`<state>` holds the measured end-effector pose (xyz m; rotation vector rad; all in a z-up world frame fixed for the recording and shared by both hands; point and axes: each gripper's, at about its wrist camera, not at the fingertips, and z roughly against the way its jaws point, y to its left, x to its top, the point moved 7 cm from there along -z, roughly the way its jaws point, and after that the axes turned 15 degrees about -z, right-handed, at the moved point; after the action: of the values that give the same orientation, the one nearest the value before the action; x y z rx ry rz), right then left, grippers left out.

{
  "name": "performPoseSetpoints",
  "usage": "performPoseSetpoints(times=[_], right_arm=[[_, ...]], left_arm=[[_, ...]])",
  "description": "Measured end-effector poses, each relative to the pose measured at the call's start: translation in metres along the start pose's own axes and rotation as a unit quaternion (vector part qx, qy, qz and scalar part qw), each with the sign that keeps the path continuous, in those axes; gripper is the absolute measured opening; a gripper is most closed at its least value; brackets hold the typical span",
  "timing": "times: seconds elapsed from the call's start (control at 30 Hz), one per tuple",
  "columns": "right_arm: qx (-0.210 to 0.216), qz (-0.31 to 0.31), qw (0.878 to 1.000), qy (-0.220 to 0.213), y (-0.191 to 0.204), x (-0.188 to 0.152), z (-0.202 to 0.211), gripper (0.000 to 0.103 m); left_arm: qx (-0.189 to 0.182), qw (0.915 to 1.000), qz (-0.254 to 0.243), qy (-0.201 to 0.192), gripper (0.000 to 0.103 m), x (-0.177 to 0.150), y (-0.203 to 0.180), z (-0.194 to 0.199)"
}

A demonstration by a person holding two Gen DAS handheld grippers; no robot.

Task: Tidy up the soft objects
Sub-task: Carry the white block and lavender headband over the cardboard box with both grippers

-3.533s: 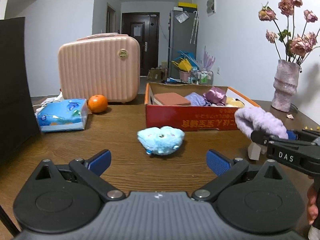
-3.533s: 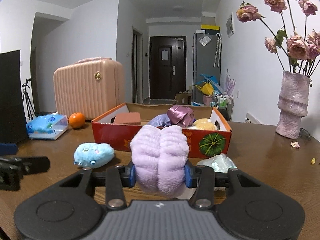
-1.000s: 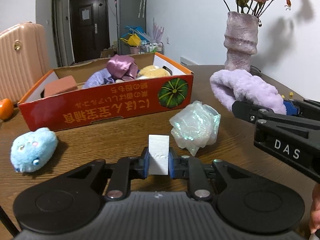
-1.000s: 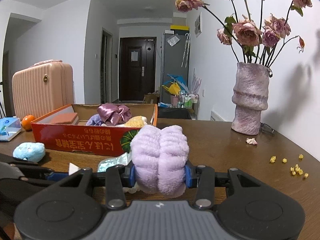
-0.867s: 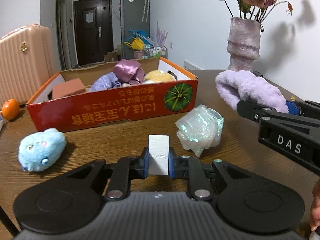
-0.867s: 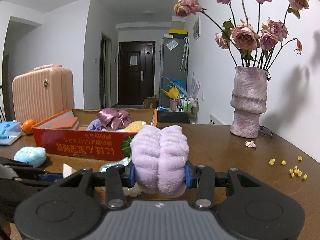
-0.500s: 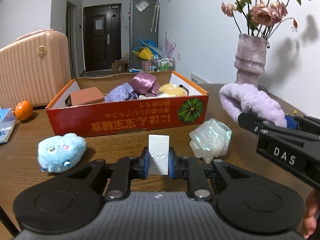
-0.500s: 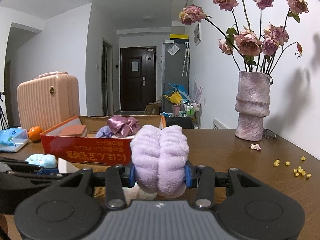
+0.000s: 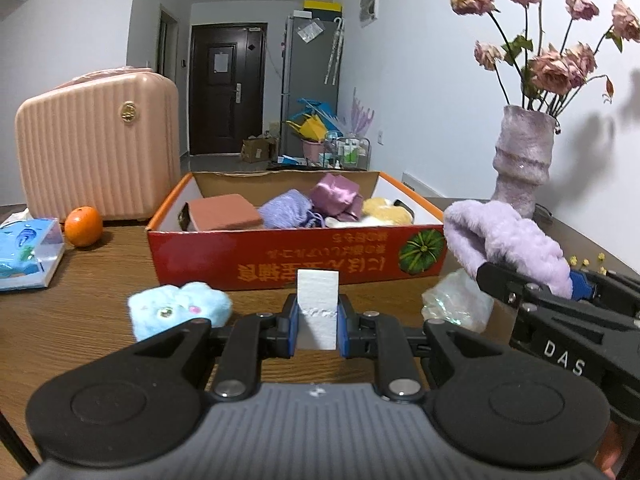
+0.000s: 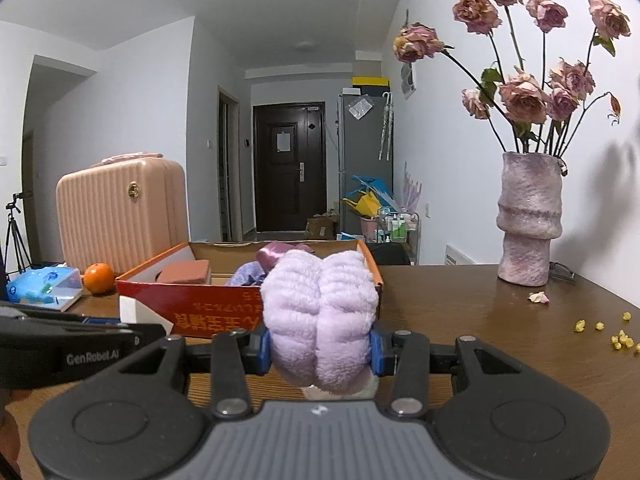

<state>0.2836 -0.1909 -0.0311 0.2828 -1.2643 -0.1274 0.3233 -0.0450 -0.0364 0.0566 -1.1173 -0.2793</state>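
Both grippers are brought nearer the box (image 9: 296,248). White foam block (image 9: 317,300) is clamped by left gripper (image 9: 317,326), purple headband (image 10: 320,312) by right gripper (image 10: 320,346), both at table's near edge. Risk: collision between grippers.

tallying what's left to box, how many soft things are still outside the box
4: white foam block in the left gripper, purple fluffy band in the right gripper, blue plush and iridescent wad on the table. More may be hidden.
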Motion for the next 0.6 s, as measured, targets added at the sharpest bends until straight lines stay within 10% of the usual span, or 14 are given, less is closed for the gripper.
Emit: performPoseSetpoints(times=[0.6], right_arm=[[0.006,-0.009,1.0,-0.027,0.02,0.017,-0.025,0.043]], left_arm=[[0.022,0.9991,0.016,-0.032,0.019,0.023,0.027,-0.003]])
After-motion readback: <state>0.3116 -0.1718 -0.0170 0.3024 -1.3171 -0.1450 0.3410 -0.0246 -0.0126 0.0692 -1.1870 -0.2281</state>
